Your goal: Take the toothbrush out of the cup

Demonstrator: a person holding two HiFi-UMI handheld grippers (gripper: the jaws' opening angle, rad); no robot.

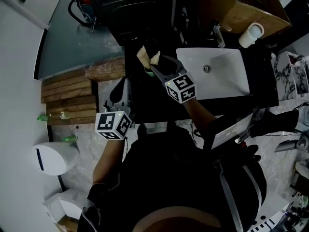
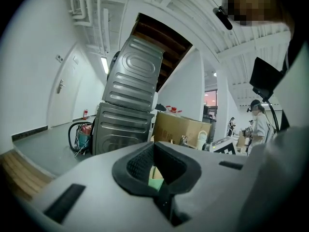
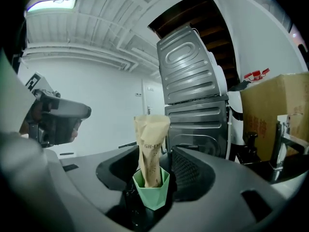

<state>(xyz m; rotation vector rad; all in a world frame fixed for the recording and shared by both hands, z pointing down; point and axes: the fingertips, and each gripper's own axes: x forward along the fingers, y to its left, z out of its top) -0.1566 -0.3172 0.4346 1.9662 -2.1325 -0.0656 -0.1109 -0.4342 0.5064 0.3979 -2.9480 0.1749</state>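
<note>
A light green cup stands on the dark counter, with a toothbrush in a tan paper wrapper upright in it. My right gripper is open, its jaws on either side of the cup without pressing on it. In the head view the wrapper shows just past the right gripper. My left gripper is shut and empty, to the left of the cup and nearer to me. Through the left gripper view's jaw notch, a bit of the cup shows.
A white sink basin with a tap lies right of the cup. Behind the counter stand a grey metal appliance and a cardboard box. Wooden boards and a white bin are at the left.
</note>
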